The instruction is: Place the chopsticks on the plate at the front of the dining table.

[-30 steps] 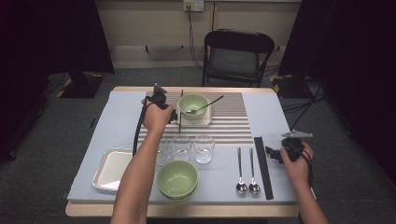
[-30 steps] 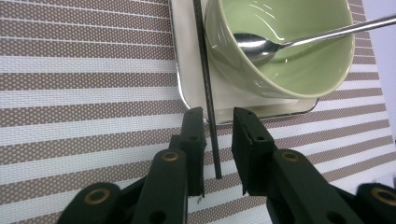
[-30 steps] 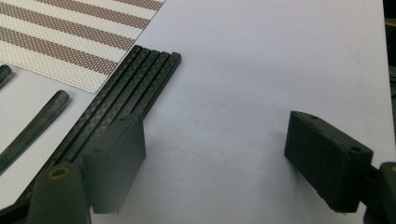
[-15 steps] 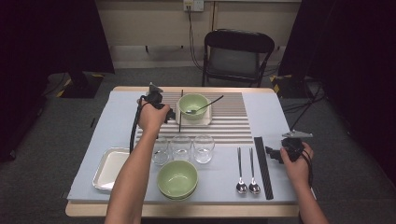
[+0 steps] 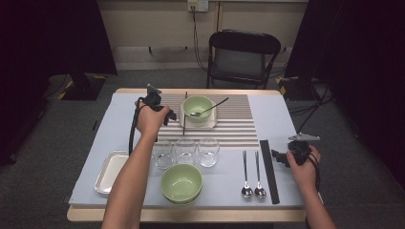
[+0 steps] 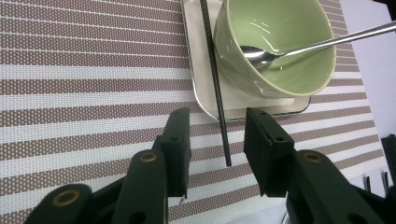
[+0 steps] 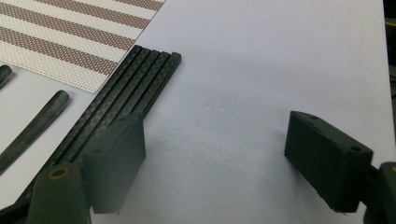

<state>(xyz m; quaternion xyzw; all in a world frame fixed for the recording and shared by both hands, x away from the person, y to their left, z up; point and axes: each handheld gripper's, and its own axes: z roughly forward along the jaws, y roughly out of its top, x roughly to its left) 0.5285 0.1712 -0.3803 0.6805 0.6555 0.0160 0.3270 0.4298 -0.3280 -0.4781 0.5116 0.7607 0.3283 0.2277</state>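
My left gripper [image 5: 169, 116] [image 6: 217, 140] hovers open over the striped placemat [image 6: 84, 93]. The near end of a single black chopstick [image 6: 219, 116] lies between its jaws, untouched by either. That chopstick [image 5: 185, 114] rests across the edge of a small white tray [image 6: 201, 70], which carries a green bowl [image 6: 280, 28] with a spoon [image 6: 299, 46] in it. My right gripper [image 5: 277, 156] [image 7: 219, 158] is open and holds nothing, low over the blue-grey cloth. A bundle of black chopsticks [image 7: 135, 84] lies just to its left.
Three glasses [image 5: 185, 150] stand in a row before the placemat [image 5: 239, 129]. Stacked green bowls [image 5: 181, 183] sit near the front edge, a metal tray [image 5: 110, 169] at front left, and two spoons [image 5: 252, 171] beside the chopstick bundle [image 5: 268, 167]. A chair [image 5: 243, 57] stands behind the table.
My left hand and gripper have drifted slightly to the left, while the single chopstick stays where it was. The right gripper has not moved.
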